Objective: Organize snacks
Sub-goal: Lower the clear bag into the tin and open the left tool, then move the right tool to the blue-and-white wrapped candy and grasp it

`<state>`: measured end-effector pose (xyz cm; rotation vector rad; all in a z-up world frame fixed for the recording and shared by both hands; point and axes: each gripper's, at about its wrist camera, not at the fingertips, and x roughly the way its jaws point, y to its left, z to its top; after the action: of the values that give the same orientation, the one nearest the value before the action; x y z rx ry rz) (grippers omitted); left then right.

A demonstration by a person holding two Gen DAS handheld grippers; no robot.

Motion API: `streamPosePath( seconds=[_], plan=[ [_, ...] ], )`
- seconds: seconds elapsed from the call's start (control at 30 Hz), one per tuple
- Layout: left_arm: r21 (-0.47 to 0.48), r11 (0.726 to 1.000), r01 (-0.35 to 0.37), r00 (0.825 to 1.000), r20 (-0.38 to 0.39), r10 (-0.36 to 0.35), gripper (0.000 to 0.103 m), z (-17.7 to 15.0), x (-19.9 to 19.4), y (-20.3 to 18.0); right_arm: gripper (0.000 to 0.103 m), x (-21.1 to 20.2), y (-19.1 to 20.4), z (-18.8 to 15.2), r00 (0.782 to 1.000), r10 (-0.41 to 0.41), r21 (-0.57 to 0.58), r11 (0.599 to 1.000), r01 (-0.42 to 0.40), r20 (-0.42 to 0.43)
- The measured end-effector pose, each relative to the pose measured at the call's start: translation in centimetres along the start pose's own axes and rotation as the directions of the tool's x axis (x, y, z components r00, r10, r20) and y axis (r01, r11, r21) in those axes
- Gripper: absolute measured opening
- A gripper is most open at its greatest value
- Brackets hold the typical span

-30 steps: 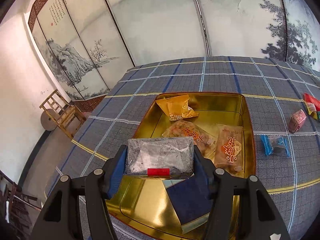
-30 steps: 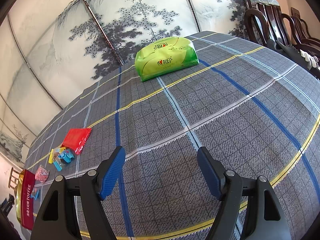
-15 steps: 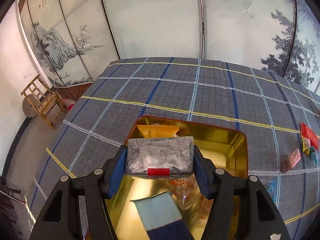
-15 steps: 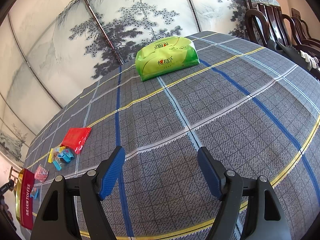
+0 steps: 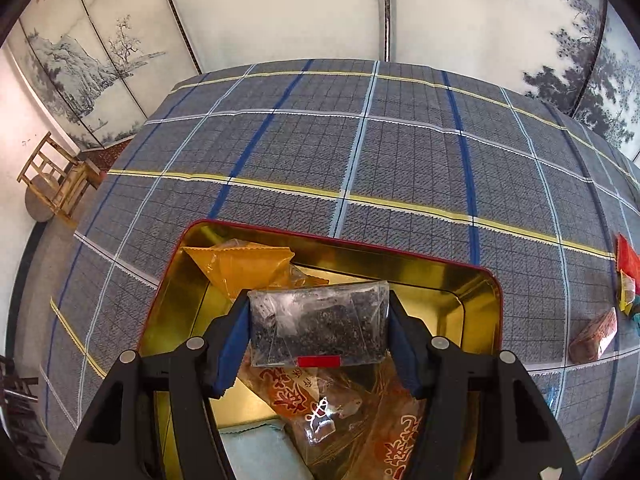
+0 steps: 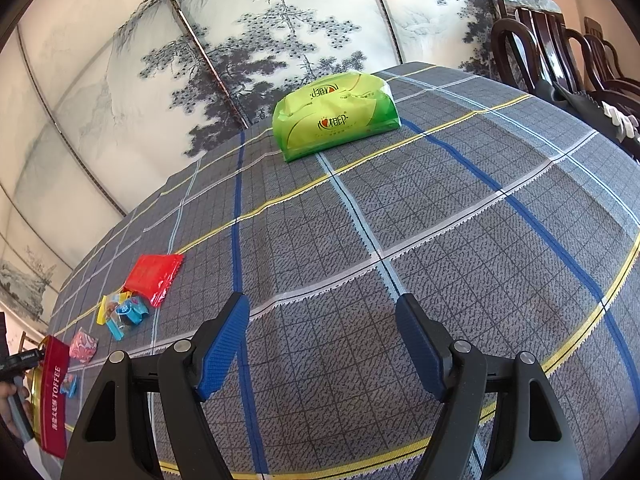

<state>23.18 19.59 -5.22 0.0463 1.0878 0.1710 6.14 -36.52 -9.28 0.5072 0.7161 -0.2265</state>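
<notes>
My left gripper (image 5: 318,334) is shut on a clear packet of dark snack with a red tab (image 5: 318,326), held over the gold tin (image 5: 472,284). In the tin lie an orange packet (image 5: 240,266), clear packets with orange print (image 5: 320,396) and a pale blue packet (image 5: 260,452). My right gripper (image 6: 322,346) is open and empty above the checked cloth. The tin's red side (image 6: 54,396) shows at the far left of the right wrist view. Loose snacks lie on the cloth: a red packet (image 6: 154,272), blue and yellow candies (image 6: 122,314) and a pink packet (image 6: 83,345).
A green tissue pack (image 6: 334,114) sits at the far side of the table. Dark wooden chairs (image 6: 560,56) stand at the right edge. A pink packet (image 5: 594,334) and red packet (image 5: 628,256) lie right of the tin. Painted screens stand behind the table.
My left gripper has moved forward and lower over the tin with the dark packet, so the tin's far rim is now close. The right gripper has not moved.
</notes>
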Motion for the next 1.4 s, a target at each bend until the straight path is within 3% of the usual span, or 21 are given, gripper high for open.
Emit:
streamPosePath(
  seconds=[0.17,0.23,0.3,0.37,0.47,0.57,0.7,0.8,0.9,0.97,1.1,1.3,1.33,1.4],
  plan=[
    [0.017,1.0,-0.02,1.0,-0.004,0.02,0.059,0.1,0.3,-0.8,0.076,0.0,0.0,0.0,1.0,-0.001,0.0,1.0,0.001,0.0],
    [0.02,1.0,-0.019,1.0,0.008,0.019,0.063,-0.1,0.0,-0.7,0.076,0.0,0.0,0.0,1.0,-0.001,0.0,1.0,0.001,0.0],
    [0.031,0.999,-0.029,0.999,0.043,0.028,0.091,-0.5,-1.0,-0.6,0.076,0.0,0.0,0.0,1.0,-0.001,0.0,1.0,0.001,-0.001],
    [0.036,0.999,-0.036,0.992,0.124,0.032,0.097,-1.0,-3.2,0.1,0.077,0.0,0.1,0.0,1.0,-0.002,0.0,1.0,0.002,-0.001],
    [-0.005,1.0,0.017,0.969,0.248,-0.015,0.1,-2.2,-8.3,2.1,0.077,0.0,0.1,0.1,1.0,-0.004,-0.001,1.0,0.004,-0.002],
    [-0.009,0.996,0.092,0.928,0.363,-0.082,0.103,-5.3,-14.0,3.9,0.077,0.1,0.6,-0.2,0.999,-0.033,-0.039,0.999,0.032,-0.014],
    [0.033,0.993,0.114,0.891,0.438,-0.117,0.103,-11.6,-18.6,5.3,0.077,0.3,4.7,-1.6,0.995,-0.092,-0.233,0.969,0.081,-0.037],
    [0.043,0.988,0.15,0.892,0.424,-0.154,0.103,-16.2,-19.0,5.5,0.077,0.4,9.7,-3.2,0.997,-0.058,-0.411,0.911,0.029,-0.058],
    [0.068,0.98,0.186,0.912,0.358,-0.199,0.103,-21.0,-17.8,4.7,0.077,0.7,14.7,-4.9,0.997,-0.027,-0.554,0.832,-0.016,-0.071],
    [0.073,0.978,0.198,0.919,0.334,-0.211,0.103,-23.6,-17.2,3.7,0.077,1.0,17.4,-5.5,0.996,0.002,-0.593,0.804,-0.053,-0.086],
    [0.057,0.953,0.297,0.913,0.276,-0.302,0.103,-26.8,-16.5,2.4,0.077,2.6,20.4,-5.1,0.993,0.024,-0.583,0.808,-0.088,-0.116],
    [0.043,0.941,0.335,0.9,0.28,-0.333,0.103,-28.0,-16.9,1.8,0.074,5.8,22.0,-4.7,0.986,0.024,-0.543,0.832,-0.112,-0.165],
    [0.044,0.939,0.342,0.898,0.278,-0.34,0.103,-28.1,-17.0,1.8,0.072,6.7,22.4,-4.3,0.984,0.022,-0.538,0.835,-0.115,-0.177],
    [0.045,0.937,0.346,0.898,0.274,-0.345,0.103,-28.3,-17.0,1.8,0.054,7.4,22.8,-4.0,0.985,0.014,-0.536,0.838,-0.105,-0.171]
  ],
)
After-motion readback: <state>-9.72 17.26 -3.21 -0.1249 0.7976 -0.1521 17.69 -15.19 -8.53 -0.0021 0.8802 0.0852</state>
